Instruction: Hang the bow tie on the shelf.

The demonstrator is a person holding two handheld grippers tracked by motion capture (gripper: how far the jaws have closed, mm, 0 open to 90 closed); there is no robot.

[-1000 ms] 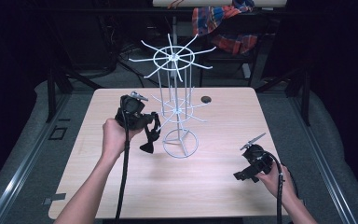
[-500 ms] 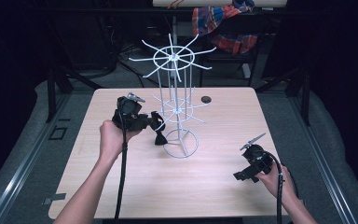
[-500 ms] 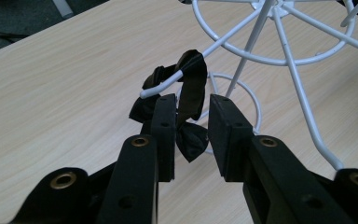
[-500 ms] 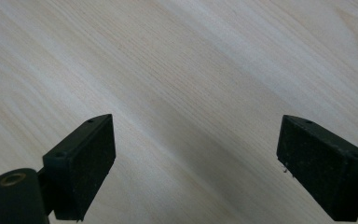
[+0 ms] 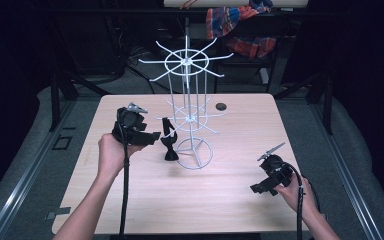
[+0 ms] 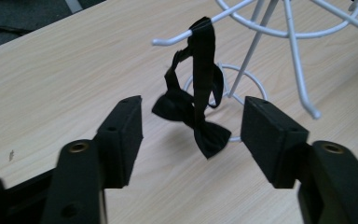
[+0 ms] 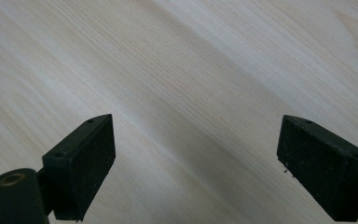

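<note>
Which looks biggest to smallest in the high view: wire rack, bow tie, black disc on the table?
1. wire rack, far the largest
2. bow tie, hanging on a lower hook
3. black disc, smallest

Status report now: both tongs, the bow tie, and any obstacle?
Left tongs just opened, nothing gripped. Right tongs open over bare table. Bow tie hanging on rack hook. Nothing in the way.

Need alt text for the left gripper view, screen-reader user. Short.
A black bow tie hangs by its strap from a lower arm of a white wire rack, dangling just above a light wooden table. The left gripper faces it with its two black jaws open, one on each side of the tie and touching nothing.
</note>
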